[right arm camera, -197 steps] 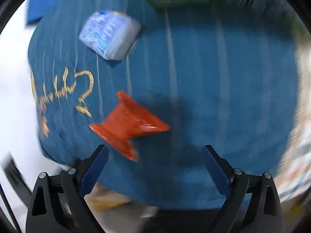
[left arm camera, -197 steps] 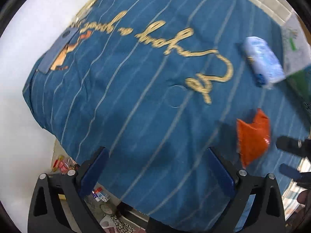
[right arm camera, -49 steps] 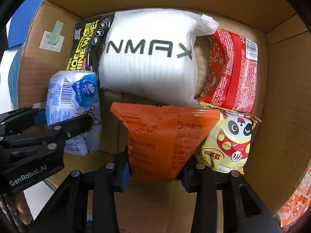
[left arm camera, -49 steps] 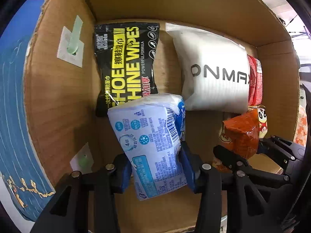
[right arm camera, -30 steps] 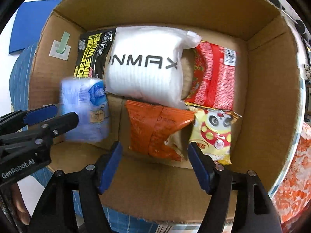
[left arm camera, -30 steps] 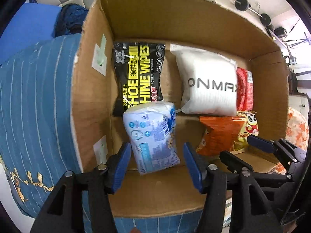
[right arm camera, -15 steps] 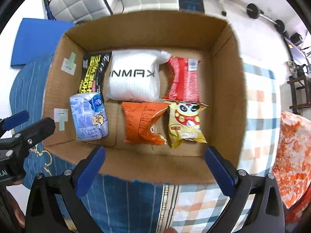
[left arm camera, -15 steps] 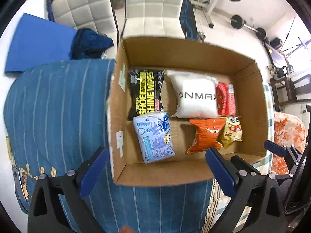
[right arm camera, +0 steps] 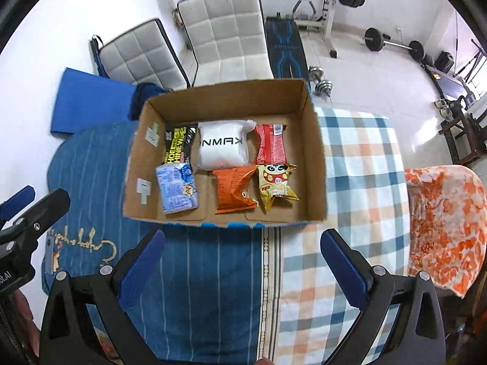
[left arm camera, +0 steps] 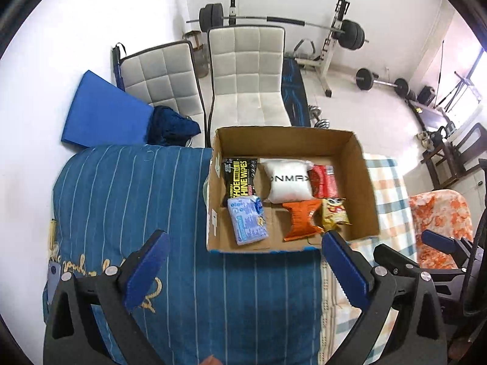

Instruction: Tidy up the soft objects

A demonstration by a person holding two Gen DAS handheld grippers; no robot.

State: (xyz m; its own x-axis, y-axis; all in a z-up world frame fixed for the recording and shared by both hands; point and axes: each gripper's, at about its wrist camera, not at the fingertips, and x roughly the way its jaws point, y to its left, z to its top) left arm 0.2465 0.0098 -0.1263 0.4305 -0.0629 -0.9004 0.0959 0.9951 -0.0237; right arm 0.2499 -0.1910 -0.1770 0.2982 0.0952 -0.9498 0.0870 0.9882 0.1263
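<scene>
An open cardboard box (left arm camera: 362, 176) (right arm camera: 313, 140) sits on the bed. Inside lie a light blue tissue pack (left arm camera: 247, 224) (right arm camera: 176, 189), an orange snack bag (left arm camera: 299, 219) (right arm camera: 232, 194), a yellow panda snack bag (right arm camera: 275, 185), a red packet (right arm camera: 271, 143), a white pouch (right arm camera: 221, 149) and a black wipes pack (right arm camera: 176, 146). My left gripper (left arm camera: 243, 270) is open and empty, high above the blue striped cover. My right gripper (right arm camera: 240, 270) is open and empty, also raised in front of the box.
A blue striped cover (left arm camera: 121, 200) lies left of the box and a checked cloth (right arm camera: 359, 188) to its right. An orange-white blanket (right arm camera: 441, 225) lies far right. Two white padded chairs (left arm camera: 246, 79) and barbell equipment (left arm camera: 334, 30) stand behind the bed.
Both grippers released the tissue pack and the orange bag into the box, opened wide, and have pulled up and back, so the whole box and room now show.
</scene>
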